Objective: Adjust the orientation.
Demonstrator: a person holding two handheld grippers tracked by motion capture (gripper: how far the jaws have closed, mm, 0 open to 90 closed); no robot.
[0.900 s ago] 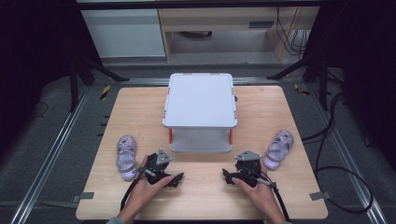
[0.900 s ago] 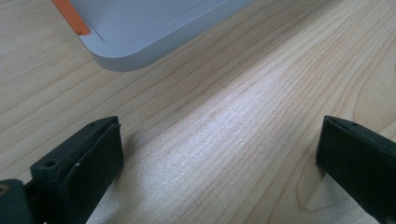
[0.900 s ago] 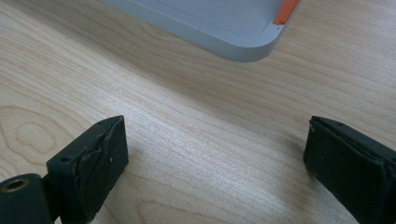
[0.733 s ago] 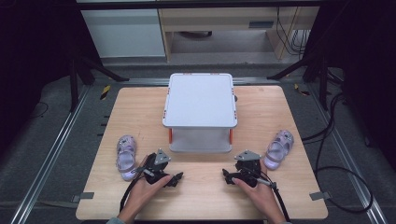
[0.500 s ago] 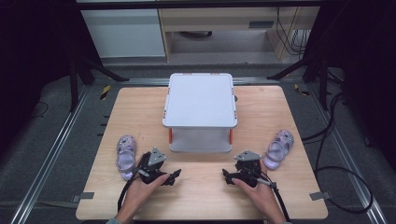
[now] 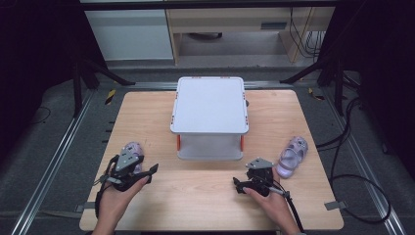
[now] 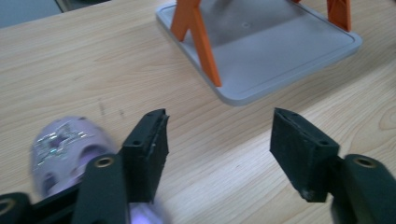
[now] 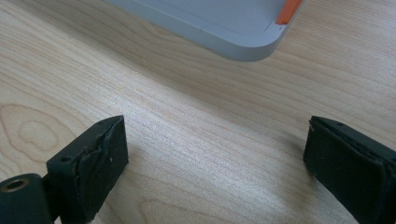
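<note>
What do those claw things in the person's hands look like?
Each claw, the left claw and the right claw, is black, with a grey three-cornered plate on top and a black cable trailing back along the arm. Up close, the jaws are flat black blocks with small holes and brass-coloured pivots. No sleeves show.

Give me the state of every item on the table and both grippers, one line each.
Left gripper: open, holding nothing.
Right gripper: open, holding nothing.
Left shoe: on the table, ungrasped, partly under the left gripper.
Right shoe: lying on the table, untouched.
Two-tier rack: upright, nothing on top.
</note>
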